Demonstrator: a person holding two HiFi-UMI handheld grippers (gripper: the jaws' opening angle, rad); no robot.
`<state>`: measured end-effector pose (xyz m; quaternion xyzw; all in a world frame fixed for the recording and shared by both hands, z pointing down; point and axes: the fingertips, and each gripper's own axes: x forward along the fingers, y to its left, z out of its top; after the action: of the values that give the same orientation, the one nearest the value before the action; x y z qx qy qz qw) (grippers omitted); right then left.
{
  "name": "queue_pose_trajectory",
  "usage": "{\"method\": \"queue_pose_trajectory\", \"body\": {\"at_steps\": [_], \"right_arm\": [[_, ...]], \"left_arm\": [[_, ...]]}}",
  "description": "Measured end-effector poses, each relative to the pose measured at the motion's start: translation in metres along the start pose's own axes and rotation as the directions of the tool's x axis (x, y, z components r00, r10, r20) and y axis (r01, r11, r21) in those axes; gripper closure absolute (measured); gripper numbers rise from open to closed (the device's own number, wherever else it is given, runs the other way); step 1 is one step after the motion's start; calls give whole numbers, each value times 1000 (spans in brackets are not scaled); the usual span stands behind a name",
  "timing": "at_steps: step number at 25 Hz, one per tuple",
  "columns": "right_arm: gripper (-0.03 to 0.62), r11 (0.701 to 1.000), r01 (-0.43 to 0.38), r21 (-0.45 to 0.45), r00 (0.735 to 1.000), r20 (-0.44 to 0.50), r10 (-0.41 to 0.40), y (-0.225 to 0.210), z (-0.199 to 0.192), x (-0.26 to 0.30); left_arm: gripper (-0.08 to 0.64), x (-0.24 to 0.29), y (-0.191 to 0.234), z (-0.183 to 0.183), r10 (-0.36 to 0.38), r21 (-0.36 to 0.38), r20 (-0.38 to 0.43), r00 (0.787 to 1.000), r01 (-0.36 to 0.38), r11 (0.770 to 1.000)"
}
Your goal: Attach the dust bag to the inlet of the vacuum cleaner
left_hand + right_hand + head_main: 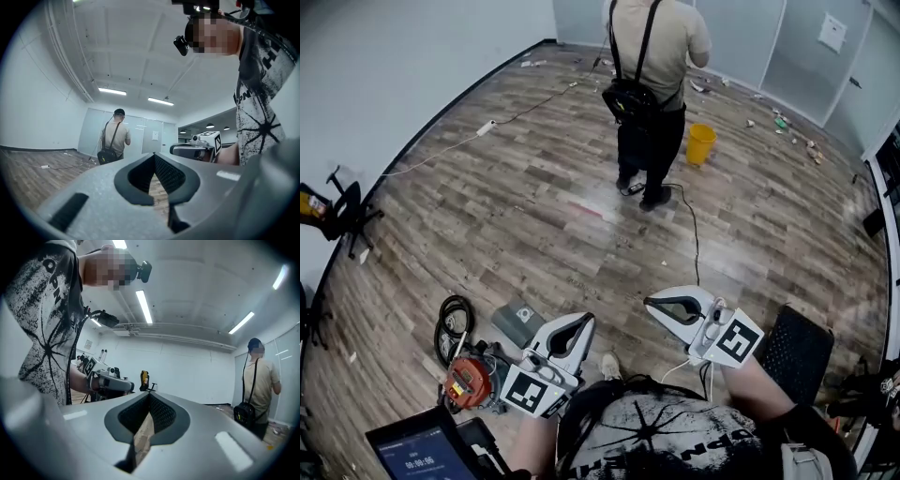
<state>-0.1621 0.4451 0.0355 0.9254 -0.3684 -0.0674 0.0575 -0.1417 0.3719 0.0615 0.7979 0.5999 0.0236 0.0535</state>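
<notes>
Although the task is to fit a bag, nothing of it looks begun. We hold the left tool [584,323] and the right tool [652,303] level in front of our chest. Each has its jaws closed together, with nothing between them.

On the wood floor [534,216], at the lower left of the head view, sits a small red vacuum [467,380]. A black hose [453,323] lies coiled beside it. Just right of the hose is a flat grey pouch with a square collar, which we take to be the bag [517,323]. It lies near the vacuum and, as far as we can see, is not joined to it.

Neither tool touches either thing. We judge that every step is left: lifting the bag, finding the inlet, which we cannot make out, and pressing the collar on.

Farther off, a person [652,75] stands by a yellow bucket [700,143].
</notes>
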Motion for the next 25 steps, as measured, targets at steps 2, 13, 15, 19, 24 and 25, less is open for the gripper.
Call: {"method": "queue_pose_trajectory", "body": {"at_steps": [2,13,15,19,24,25], "right_arm": [[589,1000,1,7,1000,14,-1,-18,-2,24],[589,999,1,42,1000,-26,0,-97,-46,83],[589,999,-17,45,1000,-13,18,-115,-48,91],[589,994,-89,61,996,10,89,-171,-73,124],[589,968,-243,69,969,64,238,-236,-87,161],[589,958,-278,74,959,72,273,-247,-86,167]], "left_arm": [[558,6,28,0,-3,-1,-8,1000,3,1000],[558,50,126,0,9,-2,-48,999,-9,1000],[558,62,138,0,32,-7,-41,999,-32,999],[558,91,184,-20,107,-34,-88,990,-110,993],[558,140,239,-3,270,7,-82,959,-270,963],[558,150,248,2,298,9,-73,952,-298,954]]}}
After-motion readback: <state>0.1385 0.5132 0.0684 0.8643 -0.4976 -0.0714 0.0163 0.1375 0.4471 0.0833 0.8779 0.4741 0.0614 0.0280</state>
